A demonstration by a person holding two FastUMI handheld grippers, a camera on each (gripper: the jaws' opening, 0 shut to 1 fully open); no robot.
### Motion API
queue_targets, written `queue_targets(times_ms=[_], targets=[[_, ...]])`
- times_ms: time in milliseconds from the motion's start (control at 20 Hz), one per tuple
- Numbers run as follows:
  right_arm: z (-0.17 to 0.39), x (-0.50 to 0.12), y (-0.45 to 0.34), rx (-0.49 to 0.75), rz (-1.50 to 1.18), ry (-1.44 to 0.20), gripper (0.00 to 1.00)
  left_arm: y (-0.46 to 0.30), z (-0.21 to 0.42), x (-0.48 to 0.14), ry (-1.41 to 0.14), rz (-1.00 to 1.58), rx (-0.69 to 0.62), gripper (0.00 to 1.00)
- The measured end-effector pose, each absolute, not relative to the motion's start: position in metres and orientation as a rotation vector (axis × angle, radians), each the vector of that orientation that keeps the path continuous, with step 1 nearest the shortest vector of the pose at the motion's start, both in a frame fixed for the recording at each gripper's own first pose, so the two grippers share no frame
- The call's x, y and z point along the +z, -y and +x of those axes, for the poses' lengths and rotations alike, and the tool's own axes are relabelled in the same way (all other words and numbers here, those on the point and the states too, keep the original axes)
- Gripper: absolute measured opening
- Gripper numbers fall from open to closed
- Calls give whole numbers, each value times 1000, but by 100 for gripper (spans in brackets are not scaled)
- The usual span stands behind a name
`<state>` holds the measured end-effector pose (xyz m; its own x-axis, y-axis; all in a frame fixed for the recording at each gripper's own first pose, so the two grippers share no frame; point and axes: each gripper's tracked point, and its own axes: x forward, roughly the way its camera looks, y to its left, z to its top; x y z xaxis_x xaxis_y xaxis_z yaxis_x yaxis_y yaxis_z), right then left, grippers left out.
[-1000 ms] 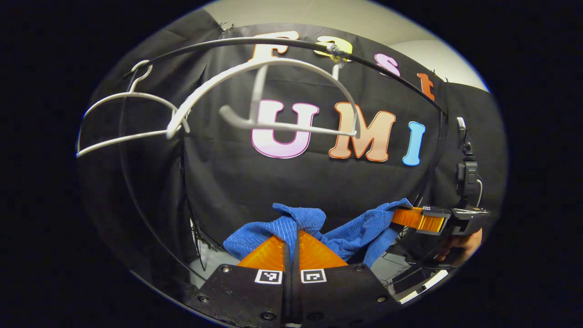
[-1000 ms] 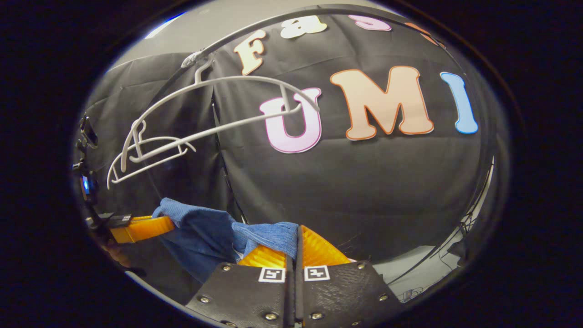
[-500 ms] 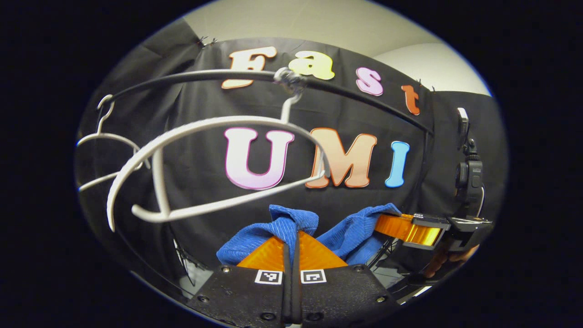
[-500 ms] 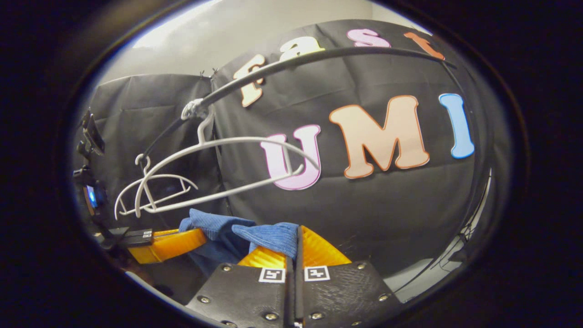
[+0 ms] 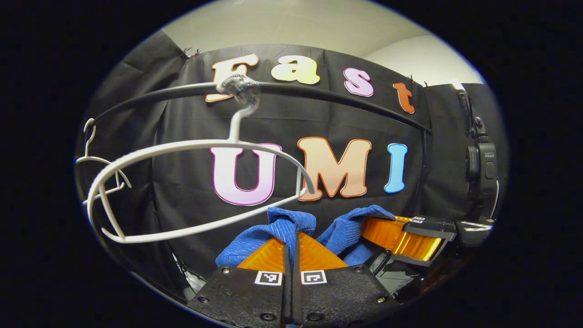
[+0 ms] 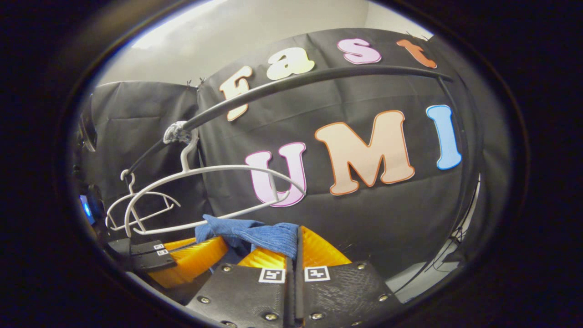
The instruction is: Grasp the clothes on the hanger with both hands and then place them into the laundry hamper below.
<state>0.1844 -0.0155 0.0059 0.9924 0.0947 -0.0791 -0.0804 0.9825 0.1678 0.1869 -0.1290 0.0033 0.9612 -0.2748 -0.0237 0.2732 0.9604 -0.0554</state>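
Blue ribbed knit garment (image 5: 291, 223) is bunching at our left gripper (image 5: 291, 243) in the left gripper view, fingers clenched on a fold, below the bare white plastic hanger (image 5: 191, 150) on the black rail (image 5: 328, 93).

In the right gripper view, our right gripper (image 6: 296, 248) is pinching another fold (image 6: 268, 237). We are judging it soft, light, floppy; folded edges are gripping best.

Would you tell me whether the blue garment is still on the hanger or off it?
Off. The blue garment is bunched between both grippers below the bare white hanger, which hangs from the rail.
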Motion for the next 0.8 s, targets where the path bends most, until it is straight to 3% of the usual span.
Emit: queue_targets(times_ms=[100, 150, 800], targets=[[191, -12, 23, 78, 169, -124, 5, 134, 195, -9, -45, -57, -287, 1], [195, -22, 27, 66, 171, -147, 1, 133, 200, -19, -57, -49, -286, 1], [216, -151, 38, 59, 130, -441, 1, 125, 226, -152, -357, -14, -305, 1]])
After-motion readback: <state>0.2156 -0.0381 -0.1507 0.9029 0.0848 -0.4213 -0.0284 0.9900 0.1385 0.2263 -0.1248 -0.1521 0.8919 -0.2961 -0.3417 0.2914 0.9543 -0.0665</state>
